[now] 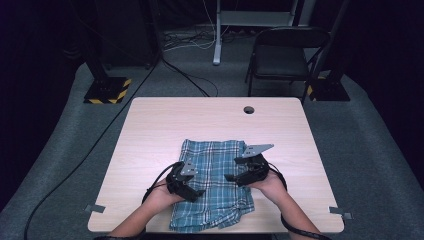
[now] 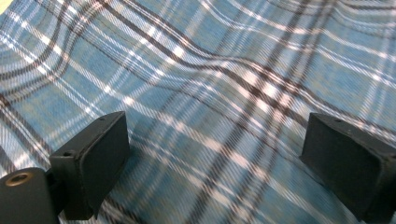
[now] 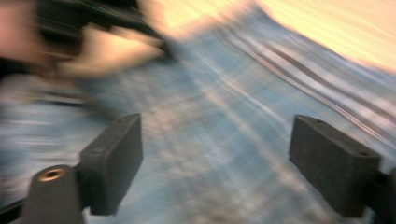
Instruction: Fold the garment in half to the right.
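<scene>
The room is dim, with grey carpet, a black folding chair (image 1: 285, 52) and loose cables beyond a pale wood-grain tabletop (image 1: 150, 130) of rectangular shape with rounded corners and a round cable hole (image 1: 248, 110) near its far edge. A blue plaid cloth (image 1: 212, 150), soft woven fabric with dark and white crossing stripes, lies flat with slight rumpling, directly beneath and between both grippers. The left gripper (image 1: 192, 192) hangs over the cloth's left part, its blocky matte-black jaws spread wide, with bare fabric between them in the left gripper view. The right gripper (image 1: 232, 177) is over the cloth's right part, jaws spread apart, nothing between the pads; that gripper's own view is blurred. A grey three-cornered plate (image 1: 257, 149) tops the right gripper.
</scene>
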`<state>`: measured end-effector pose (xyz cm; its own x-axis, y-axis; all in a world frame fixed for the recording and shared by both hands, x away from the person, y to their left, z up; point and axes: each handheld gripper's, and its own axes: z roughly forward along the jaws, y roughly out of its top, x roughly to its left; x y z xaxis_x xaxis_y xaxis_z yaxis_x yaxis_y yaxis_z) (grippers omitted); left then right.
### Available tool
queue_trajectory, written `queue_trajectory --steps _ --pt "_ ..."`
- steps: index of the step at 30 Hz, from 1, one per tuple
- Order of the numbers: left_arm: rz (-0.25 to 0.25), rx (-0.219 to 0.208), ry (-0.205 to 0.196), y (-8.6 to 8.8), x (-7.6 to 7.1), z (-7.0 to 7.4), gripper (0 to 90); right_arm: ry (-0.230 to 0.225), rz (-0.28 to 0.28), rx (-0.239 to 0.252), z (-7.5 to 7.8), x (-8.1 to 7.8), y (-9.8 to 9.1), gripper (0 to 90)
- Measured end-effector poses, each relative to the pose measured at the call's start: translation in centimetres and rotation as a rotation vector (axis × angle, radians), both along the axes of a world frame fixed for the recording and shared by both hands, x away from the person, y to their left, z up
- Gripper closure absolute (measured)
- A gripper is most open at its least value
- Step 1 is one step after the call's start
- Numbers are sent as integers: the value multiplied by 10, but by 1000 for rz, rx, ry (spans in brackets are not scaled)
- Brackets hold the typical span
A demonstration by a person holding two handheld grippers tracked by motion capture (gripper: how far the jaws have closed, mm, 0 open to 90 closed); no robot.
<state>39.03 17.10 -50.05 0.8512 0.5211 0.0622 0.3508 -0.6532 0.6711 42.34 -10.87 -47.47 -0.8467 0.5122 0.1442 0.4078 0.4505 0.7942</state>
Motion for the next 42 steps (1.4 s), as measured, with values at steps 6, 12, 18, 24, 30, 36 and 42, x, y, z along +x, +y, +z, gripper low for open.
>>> queue_trajectory --steps 6,12,18,24,30,36,42 --pt "-42 -42 9 6 -17 6 85 -108 -30 -214 -33 10 2 170" --pt "-48 -96 16 17 -23 -17 80 -52 -45 -239 -37 13 -2 170" --pt "-51 -89 5 14 -23 -20 66 -89 -47 -117 -11 3 -1 161" --pt "-54 -87 -1 14 -24 -21 65 -63 -9 -145 -2 8 23 154" --pt "-52 -59 -22 11 -26 -21 64 -64 -58 -217 -20 32 30 159" --pt "-50 -57 -28 11 -27 -21 62 -136 -85 -205 -35 31 25 206" --pt "-49 -54 -27 10 -28 -22 55 -110 -135 -196 -8 35 33 179"
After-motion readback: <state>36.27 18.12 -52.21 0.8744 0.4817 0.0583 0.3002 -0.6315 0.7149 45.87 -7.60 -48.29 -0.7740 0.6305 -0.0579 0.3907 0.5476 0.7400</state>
